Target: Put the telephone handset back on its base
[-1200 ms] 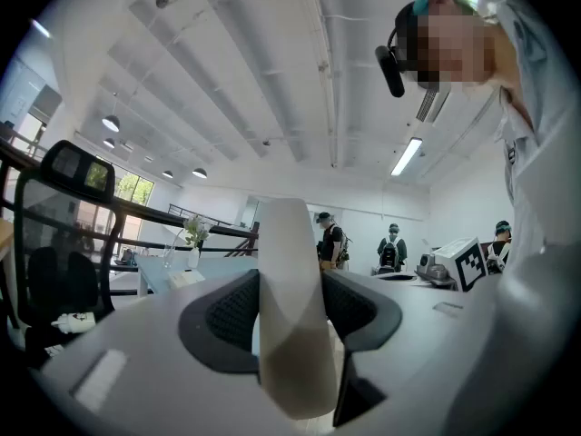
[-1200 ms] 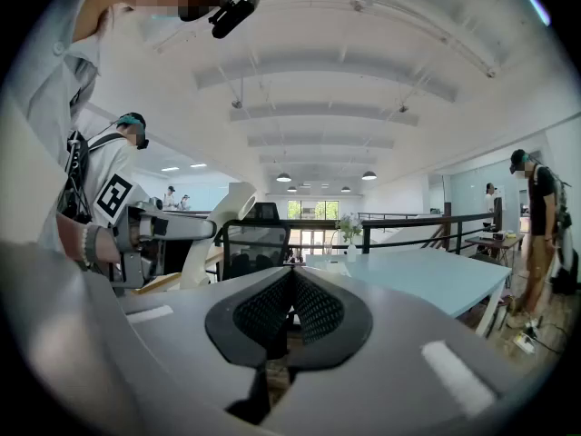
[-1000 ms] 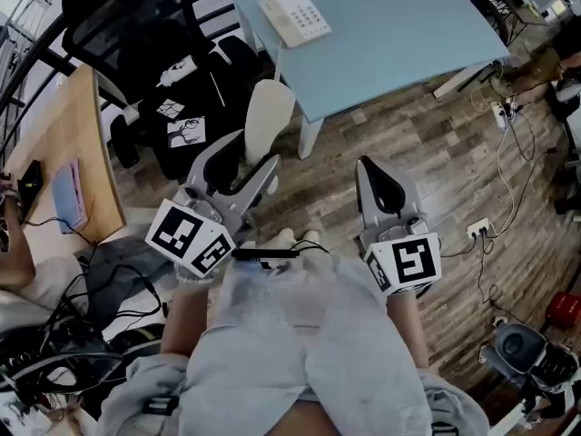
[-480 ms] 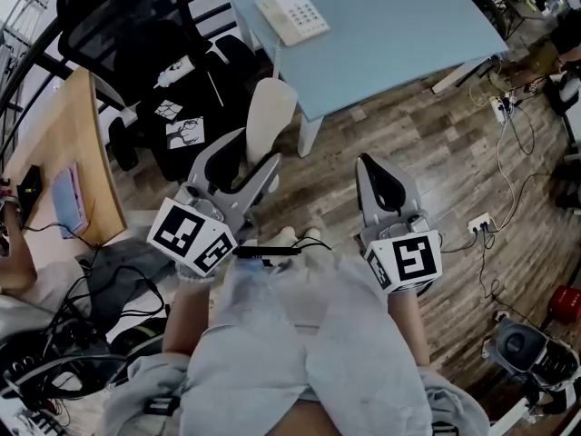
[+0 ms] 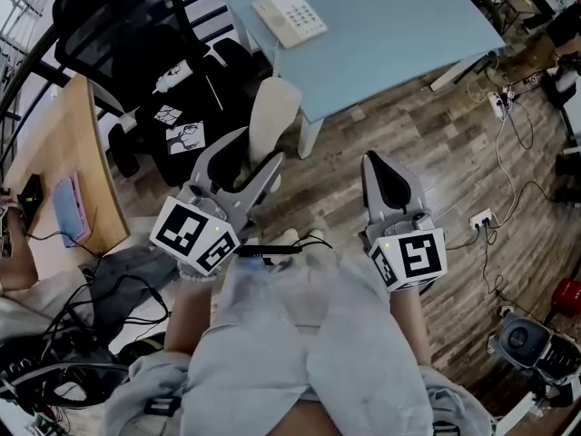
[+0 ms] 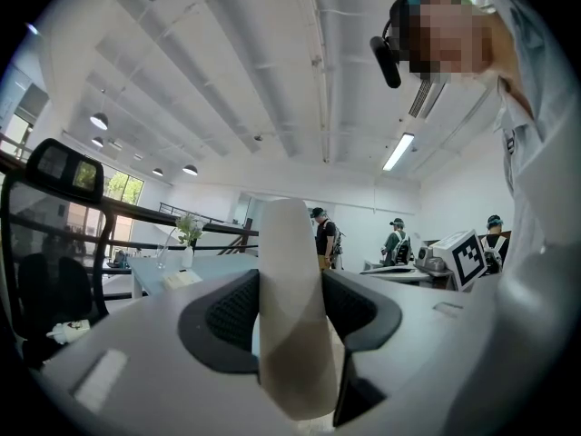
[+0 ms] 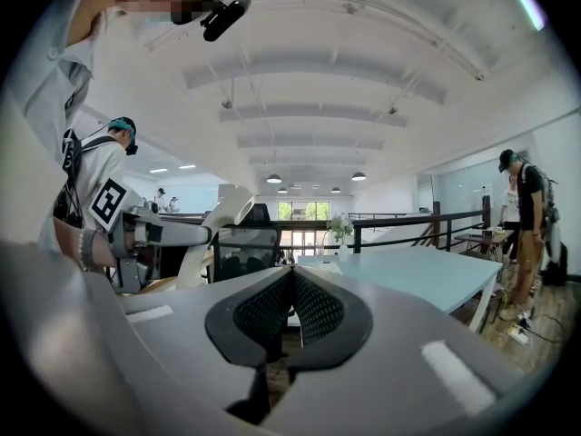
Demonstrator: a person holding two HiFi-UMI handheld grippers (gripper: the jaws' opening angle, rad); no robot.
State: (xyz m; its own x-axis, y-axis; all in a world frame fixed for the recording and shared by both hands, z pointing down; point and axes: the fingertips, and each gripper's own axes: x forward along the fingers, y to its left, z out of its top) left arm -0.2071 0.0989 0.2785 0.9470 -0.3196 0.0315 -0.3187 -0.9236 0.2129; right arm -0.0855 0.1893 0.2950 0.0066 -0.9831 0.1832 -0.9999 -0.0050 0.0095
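My left gripper [image 5: 251, 158] is shut on the white telephone handset [image 5: 270, 121], which sticks up between its jaws above the wooden floor. In the left gripper view the handset [image 6: 289, 307] fills the gap between the dark pads. The white telephone base [image 5: 290, 16] lies on the light blue table [image 5: 399, 34], far ahead of the handset. A thin cord runs from the base down over the table edge toward the handset. My right gripper [image 5: 388, 185] is shut with nothing in it, level with the left one; its pads [image 7: 290, 312] meet in the right gripper view.
A black office chair [image 5: 136, 25] with a dark bag stands left of the table. A wooden desk [image 5: 68, 162] is at the far left. Cables and a power strip [image 5: 479, 224] lie on the floor at right. Other people stand in the background.
Both grippers have drifted slightly forward toward the table; the handset stays held in the left one.
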